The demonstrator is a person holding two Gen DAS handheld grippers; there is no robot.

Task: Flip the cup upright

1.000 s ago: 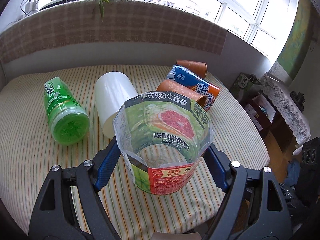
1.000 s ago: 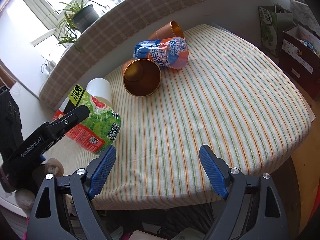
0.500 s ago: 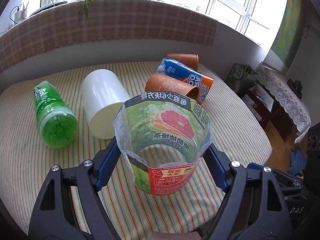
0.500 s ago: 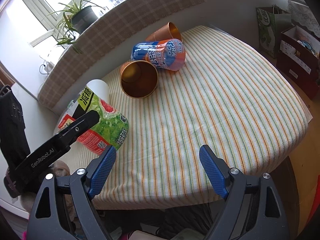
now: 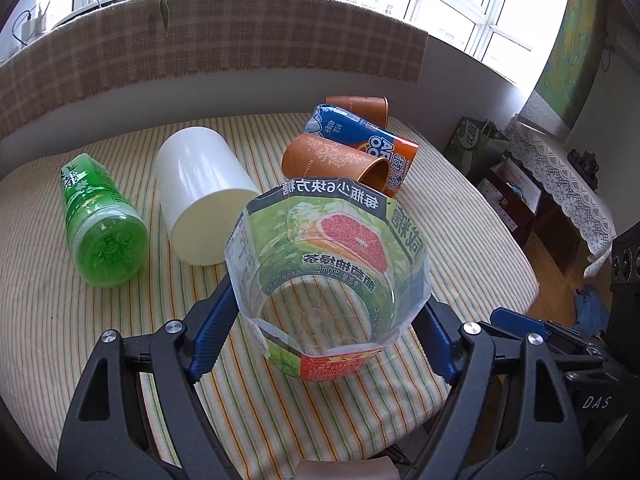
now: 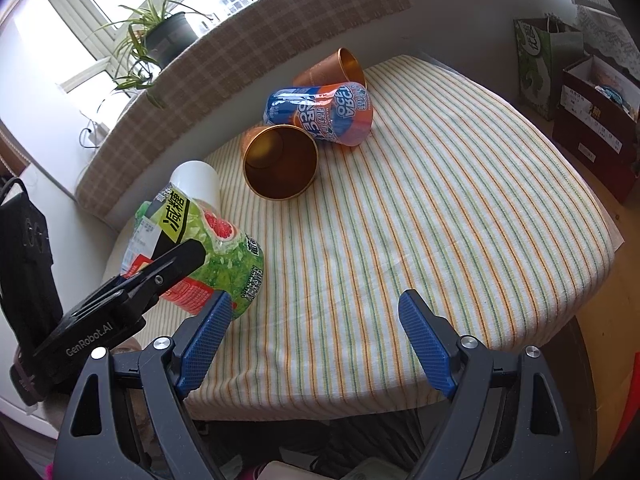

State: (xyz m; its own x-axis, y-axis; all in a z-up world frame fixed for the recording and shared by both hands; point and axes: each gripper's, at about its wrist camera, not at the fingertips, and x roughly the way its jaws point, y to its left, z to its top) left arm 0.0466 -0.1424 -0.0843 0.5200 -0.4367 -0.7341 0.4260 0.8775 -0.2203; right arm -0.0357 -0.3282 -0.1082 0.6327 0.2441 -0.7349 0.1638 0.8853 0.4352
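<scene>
— Where's the cup now?

— In my left gripper point(image 5: 326, 316), jaws clamped on the sides of the grapefruit cup point(image 5: 328, 276), held tilted just in front of the white cup point(image 5: 200, 196), over the striped counter point(image 6: 440, 220).

— And the right gripper point(image 6: 312, 336)?

— Jaws apart, holding nothing.

— How will it handle?

— Light and thin, I judge; a cut-off bottle whose walls flex. I'd grip low on the sides, gently, or the rim buckles.
</scene>
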